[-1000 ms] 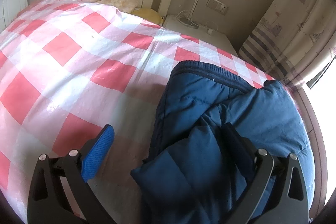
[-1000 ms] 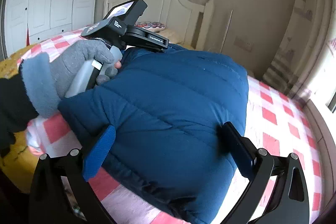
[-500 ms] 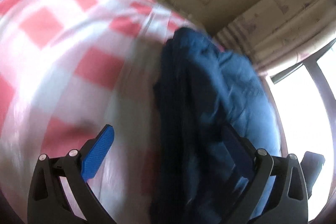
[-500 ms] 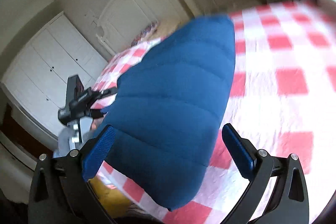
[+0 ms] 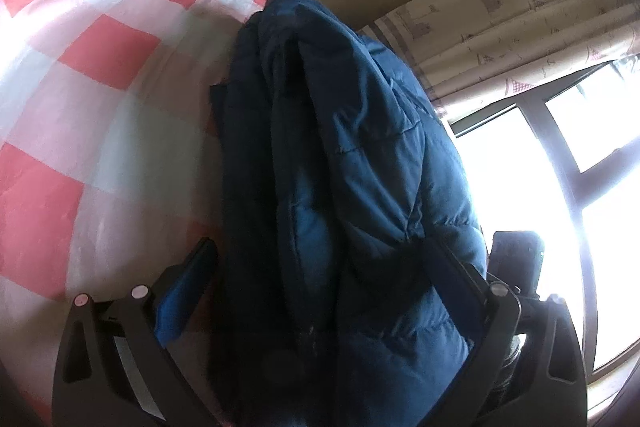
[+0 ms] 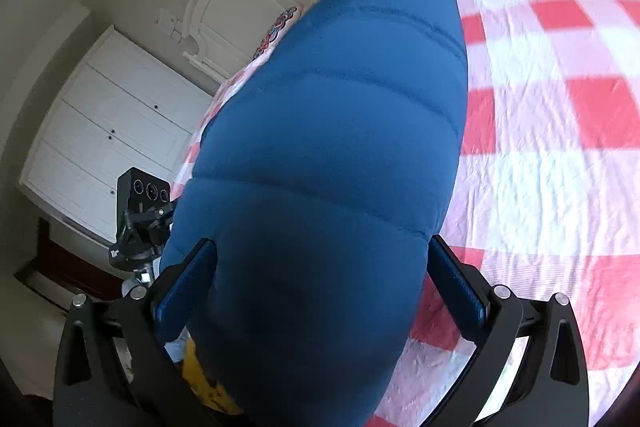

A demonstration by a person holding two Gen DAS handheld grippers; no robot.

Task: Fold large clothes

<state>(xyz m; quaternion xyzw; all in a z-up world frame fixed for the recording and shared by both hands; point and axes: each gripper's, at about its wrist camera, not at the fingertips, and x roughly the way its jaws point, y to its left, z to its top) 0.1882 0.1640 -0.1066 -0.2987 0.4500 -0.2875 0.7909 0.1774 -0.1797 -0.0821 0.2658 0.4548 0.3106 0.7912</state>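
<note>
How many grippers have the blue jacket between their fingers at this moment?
2. The left gripper has the folded blue jacket between its wide-spread fingers, and so does the right gripper, on the jacket's opposite side. Whether either is actually squeezing it cannot be told.

Left gripper [image 5: 324, 275]: jaws spread wide, blue pad of its left finger [image 5: 182, 301] in plain sight, the right finger mostly sunk in dark padded cloth; bulky folded fabric fills the gap between them, though whether the pads press it cannot be told. Right gripper [image 6: 320, 277]: jaws likewise wide apart, both blue pads [image 6: 188, 287] flanking a thick quilted bundle that bulges between and over them, touching at both sides. Each gripper shows at the edge of the other's view as a black camera-bearing body, so the two sit at opposite sides of the same bundle.
</note>
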